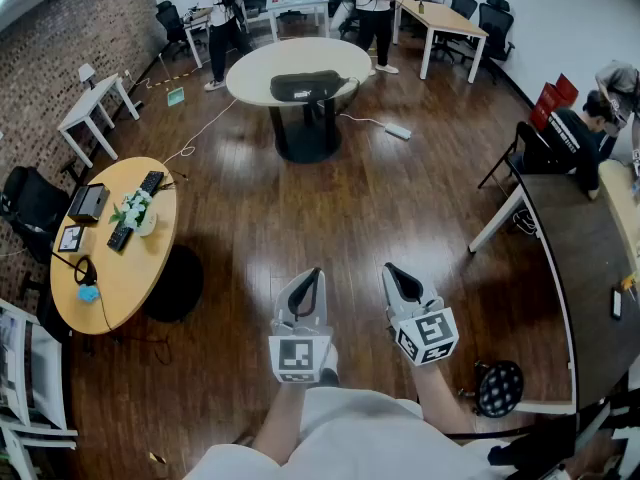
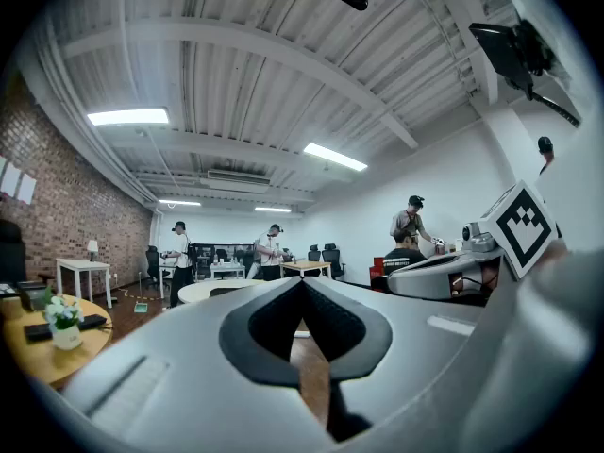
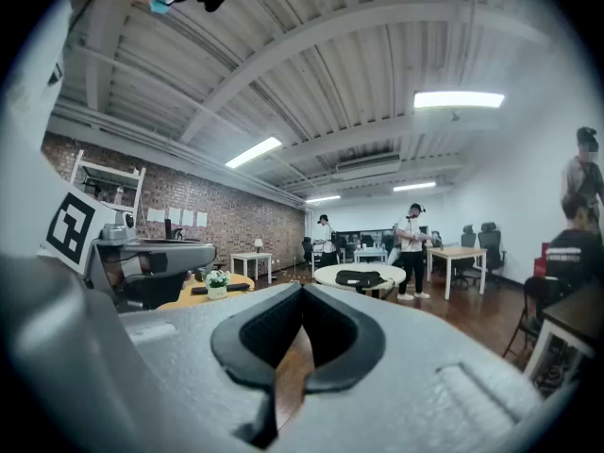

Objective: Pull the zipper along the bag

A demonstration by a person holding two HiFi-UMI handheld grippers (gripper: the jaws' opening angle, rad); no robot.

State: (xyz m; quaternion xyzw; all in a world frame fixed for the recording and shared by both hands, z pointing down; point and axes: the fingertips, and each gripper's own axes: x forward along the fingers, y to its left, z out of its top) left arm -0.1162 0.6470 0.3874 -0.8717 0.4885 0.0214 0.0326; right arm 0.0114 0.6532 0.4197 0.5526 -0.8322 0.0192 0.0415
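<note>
A black bag (image 1: 306,86) lies flat on the round cream table (image 1: 255,73) far ahead across the room; in the right gripper view the bag (image 3: 360,277) shows small on that table. Its zipper is too small to make out. My left gripper (image 1: 317,271) and right gripper (image 1: 388,268) are held side by side over the wooden floor, well short of the table. Both are shut with nothing between the jaws. In the left gripper view the left gripper (image 2: 303,282) has its tips touching, and in the right gripper view the right gripper (image 3: 302,287) does too.
A round wooden table (image 1: 140,268) with a keyboard, flowers and headphones stands at my left. A desk edge (image 1: 548,248) and a seated person (image 1: 578,138) are at the right. People stand at desks (image 1: 300,3) at the far end. A power strip (image 1: 398,130) and cables lie on the floor.
</note>
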